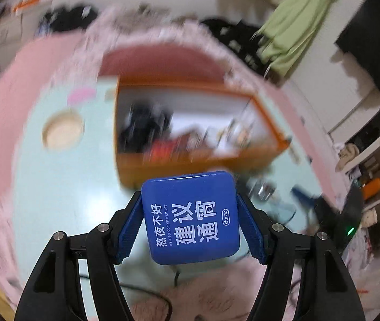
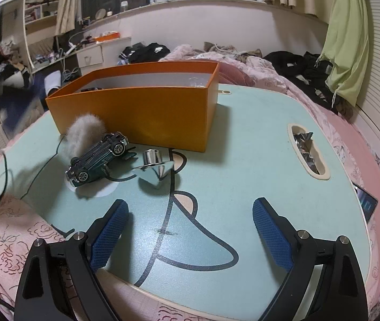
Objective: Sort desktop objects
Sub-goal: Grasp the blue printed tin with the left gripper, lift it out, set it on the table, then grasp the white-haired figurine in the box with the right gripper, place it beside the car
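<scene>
My left gripper (image 1: 190, 222) is shut on a blue square tin (image 1: 190, 216) with white lettering, held above the mint green table (image 1: 56, 187) in front of the orange box (image 1: 190, 125). The left wrist view is blurred; dark and red items lie in the box. In the right wrist view the orange box (image 2: 136, 107) stands at the far middle of the table (image 2: 243, 174). A dark toy car (image 2: 97, 157) lies upside down beside a grey fur ball (image 2: 84, 131) and a shiny silver spinning top (image 2: 155, 165). My right gripper (image 2: 190, 230) is open and empty, low over the table's near edge.
A slot in the table (image 2: 309, 152) at right holds crumpled foil. A round recess (image 1: 61, 131) shows in the left wrist view. A phone (image 2: 365, 203) lies on the pink bedding (image 2: 8, 240) at right. Black cables (image 2: 2, 174) run off the table's left edge.
</scene>
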The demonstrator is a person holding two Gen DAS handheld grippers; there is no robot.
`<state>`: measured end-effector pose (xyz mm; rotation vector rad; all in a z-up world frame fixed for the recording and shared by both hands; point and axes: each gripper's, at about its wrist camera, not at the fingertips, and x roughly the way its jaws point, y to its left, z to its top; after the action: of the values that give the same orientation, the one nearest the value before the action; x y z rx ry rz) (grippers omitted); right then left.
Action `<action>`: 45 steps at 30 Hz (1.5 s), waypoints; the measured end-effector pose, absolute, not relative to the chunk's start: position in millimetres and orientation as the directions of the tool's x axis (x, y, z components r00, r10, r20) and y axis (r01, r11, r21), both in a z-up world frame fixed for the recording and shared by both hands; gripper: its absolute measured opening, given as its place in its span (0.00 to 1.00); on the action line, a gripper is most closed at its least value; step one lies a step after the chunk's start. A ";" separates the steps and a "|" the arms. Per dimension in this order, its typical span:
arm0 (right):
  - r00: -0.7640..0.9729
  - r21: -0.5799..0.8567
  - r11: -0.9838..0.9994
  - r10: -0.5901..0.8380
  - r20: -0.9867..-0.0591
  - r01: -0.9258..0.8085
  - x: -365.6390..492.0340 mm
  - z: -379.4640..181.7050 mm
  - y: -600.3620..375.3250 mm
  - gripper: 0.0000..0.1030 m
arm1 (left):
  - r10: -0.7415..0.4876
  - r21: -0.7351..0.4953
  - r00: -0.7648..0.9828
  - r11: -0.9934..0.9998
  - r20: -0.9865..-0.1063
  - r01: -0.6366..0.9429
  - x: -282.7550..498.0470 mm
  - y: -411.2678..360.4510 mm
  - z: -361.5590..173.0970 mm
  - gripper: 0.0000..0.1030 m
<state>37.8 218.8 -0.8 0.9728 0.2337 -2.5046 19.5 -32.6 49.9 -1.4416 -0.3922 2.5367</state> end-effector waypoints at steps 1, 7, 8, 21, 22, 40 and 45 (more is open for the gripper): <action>-0.655 0.003 -0.888 -0.340 -0.674 0.459 37.6 -1.0 218.1 0.92 | 0.303 -0.331 -0.491 -0.943 -0.817 -0.031 20.7 -33.9 41.8 0.66; -0.655 0.001 -0.889 -0.339 -0.675 0.459 37.8 -1.0 219.2 0.92 | 0.220 -0.276 -0.497 -0.960 -0.839 0.041 9.4 -24.1 5.6 0.67; -0.655 0.002 -0.889 -0.340 -0.675 0.459 37.8 -1.2 219.0 0.92 | 0.210 -0.275 -0.530 -0.960 -0.822 0.046 10.0 -22.4 8.4 0.67; -0.655 0.001 -0.888 -0.340 -0.674 0.459 38.3 -1.5 219.8 0.92 | 0.138 -0.121 -0.611 -0.990 -0.779 -0.070 77.8 -17.4 14.7 0.72; -0.655 0.001 -0.889 -0.339 -0.675 0.459 38.4 -1.5 219.8 0.92 | 0.150 -0.123 -0.615 -0.989 -0.774 -0.087 82.7 -18.3 12.5 0.72; -0.658 -0.002 -0.891 -0.334 -0.675 0.454 39.3 -1.1 218.5 0.93 | 0.081 -0.021 -0.604 -0.994 -0.793 -0.106 64.5 -14.5 -20.6 1.00; -0.694 0.024 -0.906 -0.340 -0.635 0.423 37.4 11.4 229.6 0.56 | 0.082 -0.021 -0.608 -0.994 -0.790 -0.106 65.8 -12.6 -17.0 1.00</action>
<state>37.4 229.6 11.4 0.9235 0.1732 -2.5558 65.8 -12.6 -17.0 -1.3370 0.0419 2.7265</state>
